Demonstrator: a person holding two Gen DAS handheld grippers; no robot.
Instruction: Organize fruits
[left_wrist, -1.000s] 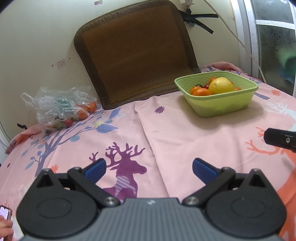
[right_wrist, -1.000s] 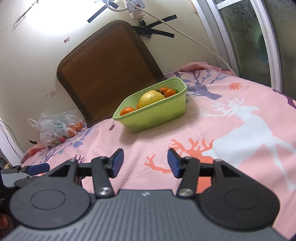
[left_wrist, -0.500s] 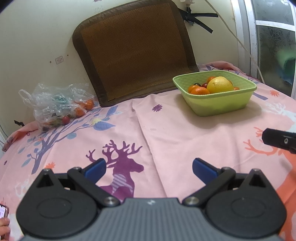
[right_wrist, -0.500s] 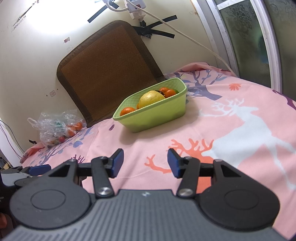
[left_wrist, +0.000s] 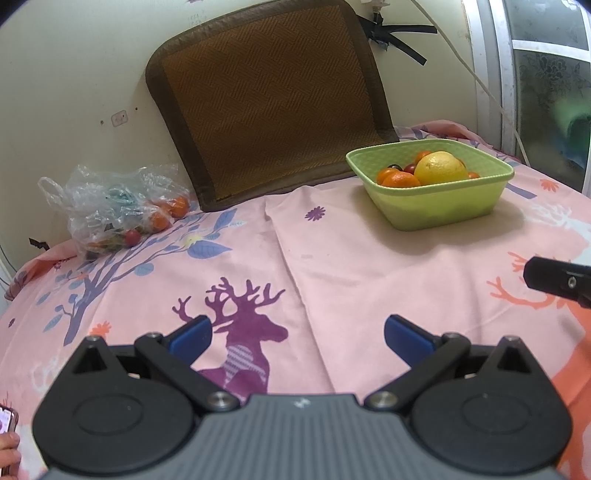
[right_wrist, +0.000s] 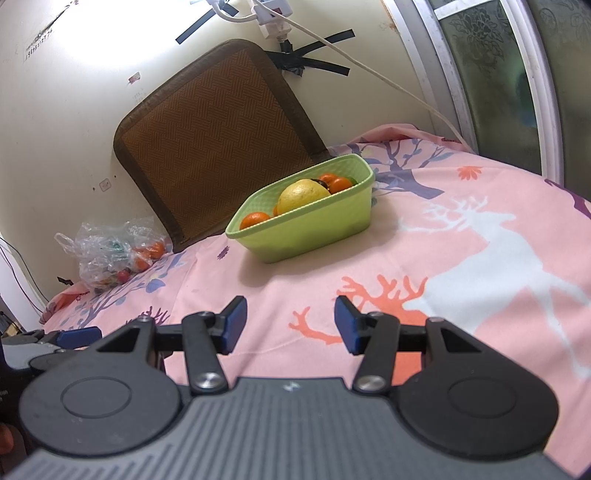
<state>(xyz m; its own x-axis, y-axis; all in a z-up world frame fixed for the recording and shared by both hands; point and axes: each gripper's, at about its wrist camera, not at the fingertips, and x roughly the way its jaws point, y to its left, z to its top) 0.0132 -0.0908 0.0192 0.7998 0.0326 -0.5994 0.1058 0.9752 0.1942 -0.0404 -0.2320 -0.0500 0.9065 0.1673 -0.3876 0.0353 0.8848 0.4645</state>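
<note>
A light green basket sits on the pink bedspread at the back right, holding a big yellow citrus and several small oranges. The basket also shows in the right wrist view. A clear plastic bag with small oranges and a red fruit lies at the back left; it also shows in the right wrist view. My left gripper is open and empty, low over the sheet. My right gripper is open and empty, in front of the basket.
A brown woven mat leans on the wall behind the bed. A window frame runs along the right side. A white cable hangs from a wall socket. A hand with a phone is at the lower left.
The left gripper has drifted slightly, so the basket and bag sit a little lower and to the left in its view. The right gripper has not visibly moved.
</note>
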